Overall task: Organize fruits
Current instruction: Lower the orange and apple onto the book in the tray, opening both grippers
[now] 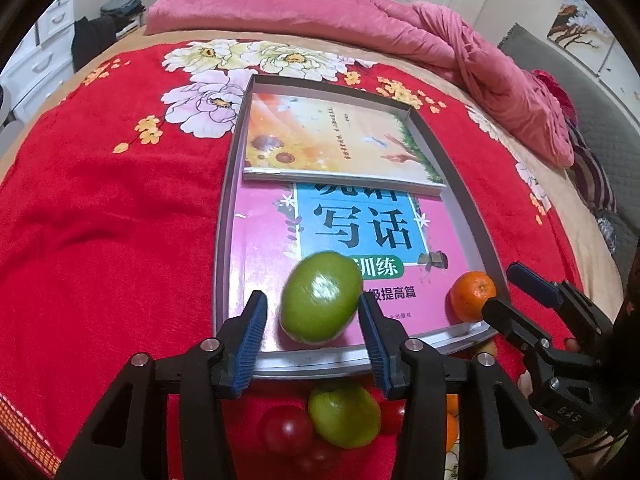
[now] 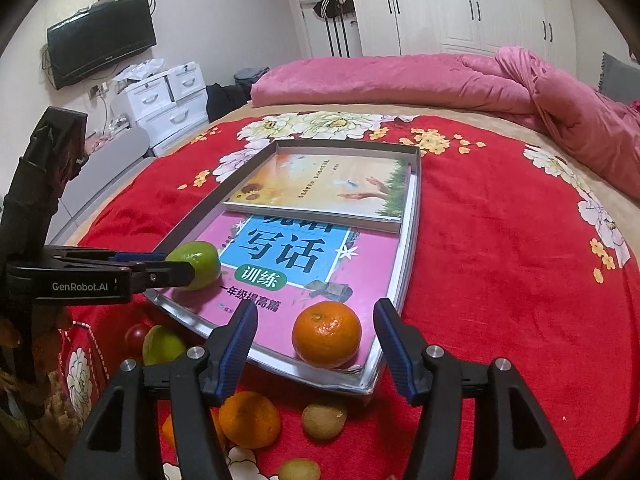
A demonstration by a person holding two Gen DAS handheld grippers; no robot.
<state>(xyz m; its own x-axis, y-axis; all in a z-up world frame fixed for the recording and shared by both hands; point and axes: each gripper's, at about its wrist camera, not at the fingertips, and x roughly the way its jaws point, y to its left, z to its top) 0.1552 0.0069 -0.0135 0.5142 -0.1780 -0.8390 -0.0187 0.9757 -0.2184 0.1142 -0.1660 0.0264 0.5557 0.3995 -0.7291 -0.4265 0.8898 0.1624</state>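
A grey tray [image 1: 228, 216] [image 2: 412, 264] lies on the red blanket with two books in it. A green fruit [image 1: 320, 298] [image 2: 198, 265] rests on the pink book near the tray's front edge. My left gripper [image 1: 314, 322] is open with its fingers on either side of that fruit; the right pad looks close to it. An orange [image 2: 326, 334] [image 1: 472, 295] sits at the tray's front right corner. My right gripper [image 2: 316, 338] is open around it, with gaps on both sides. More loose fruit lies on the blanket in front of the tray.
In front of the tray lie a green fruit [image 1: 344, 418], red tomatoes [image 1: 286, 430], an orange [image 2: 249, 420] and small brown-green fruits [image 2: 324, 417]. A pink quilt [image 2: 440, 80] is heaped at the back. White drawers [image 2: 168, 100] stand to the left.
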